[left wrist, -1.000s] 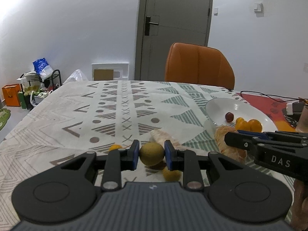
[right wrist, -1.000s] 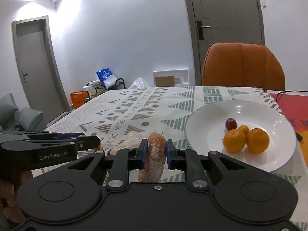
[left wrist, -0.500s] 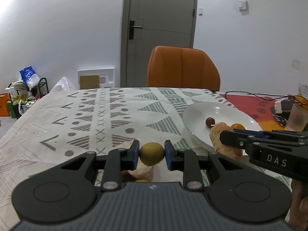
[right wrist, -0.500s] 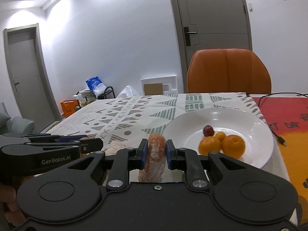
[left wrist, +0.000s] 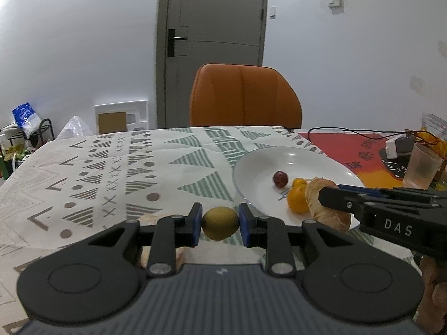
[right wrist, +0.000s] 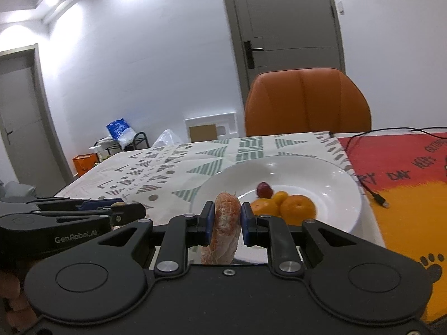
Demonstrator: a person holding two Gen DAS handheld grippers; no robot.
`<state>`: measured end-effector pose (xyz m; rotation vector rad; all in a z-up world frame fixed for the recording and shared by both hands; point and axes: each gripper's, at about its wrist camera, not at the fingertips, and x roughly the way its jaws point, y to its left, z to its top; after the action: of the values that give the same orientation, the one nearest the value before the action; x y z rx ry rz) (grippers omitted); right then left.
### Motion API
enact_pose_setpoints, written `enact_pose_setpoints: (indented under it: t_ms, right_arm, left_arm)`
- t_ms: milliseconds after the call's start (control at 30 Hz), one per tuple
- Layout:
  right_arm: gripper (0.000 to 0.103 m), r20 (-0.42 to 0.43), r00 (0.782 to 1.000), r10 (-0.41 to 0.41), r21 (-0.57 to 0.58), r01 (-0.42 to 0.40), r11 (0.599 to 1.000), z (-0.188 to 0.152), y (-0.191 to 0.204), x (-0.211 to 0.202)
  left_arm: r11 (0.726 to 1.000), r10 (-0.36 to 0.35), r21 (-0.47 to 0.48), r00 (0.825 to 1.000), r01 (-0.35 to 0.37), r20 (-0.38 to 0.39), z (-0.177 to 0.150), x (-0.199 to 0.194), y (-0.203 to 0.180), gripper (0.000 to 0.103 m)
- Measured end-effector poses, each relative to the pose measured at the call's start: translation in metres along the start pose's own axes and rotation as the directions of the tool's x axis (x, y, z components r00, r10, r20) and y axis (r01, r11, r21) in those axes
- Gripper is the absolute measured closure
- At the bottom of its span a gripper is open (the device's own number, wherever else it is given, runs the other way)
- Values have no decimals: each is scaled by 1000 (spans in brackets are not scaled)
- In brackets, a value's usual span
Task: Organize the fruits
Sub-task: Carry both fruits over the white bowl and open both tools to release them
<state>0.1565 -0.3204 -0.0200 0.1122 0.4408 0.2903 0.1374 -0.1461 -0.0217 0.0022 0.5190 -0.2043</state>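
Inspecting two carries toward the white plate (left wrist: 293, 156), sitting right of centre in the left wrist view on the patterned tablecloth (left wrist: 117, 167).

Left gripper (left wrist: 220, 224): clamping a small yellow-green round fruit (left wrist: 220, 223) between its blue pads, low in the centre of the frame, off the cloth and short of the plate's near rim. Firm-looking, smooth skin, likely light; round form liable to roll out if pinched off-centre. Holding across the widest girth, as here, judged correct.

Right gripper (right wrist: 226, 220): closing on a peeled orange segment (right wrist: 225, 229) standing on end between the pads, lower centre of its own frame, just before the plate (right wrist: 335, 176). Pithy, soft flesh, prone to crushing or tearing; light pressure on the broad flanks advised.

Already lying in the plate: a dark red grape (right wrist: 264, 189) and three small oranges (right wrist: 297, 209), grouped near the middle.

Remaining: lowering both pieces into bare plate area clear of the oranges, since a round fruit dropped from height risks rolling. Orange chair (left wrist: 245, 95) beyond the table, not involved.
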Motion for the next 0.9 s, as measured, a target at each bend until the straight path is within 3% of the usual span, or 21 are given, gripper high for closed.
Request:
enact_pose_setpoints:
  t_ms: [433, 533, 900]
  right_arm:
    - [84, 9, 998, -63, 52, 63, 997, -3, -29, 2]
    - [72, -11, 996, -88, 72, 88, 994, -6, -32, 3]
    - [71, -11, 999, -49, 95, 50, 994, -17, -34, 1]
  left_arm:
    - [997, -51, 51, 999, 50, 11, 14, 26, -35, 77]
    - [996, -63, 70, 998, 62, 10, 17, 35, -44, 77]
    - [995, -54, 77, 998, 56, -21, 20, 50, -54, 73]
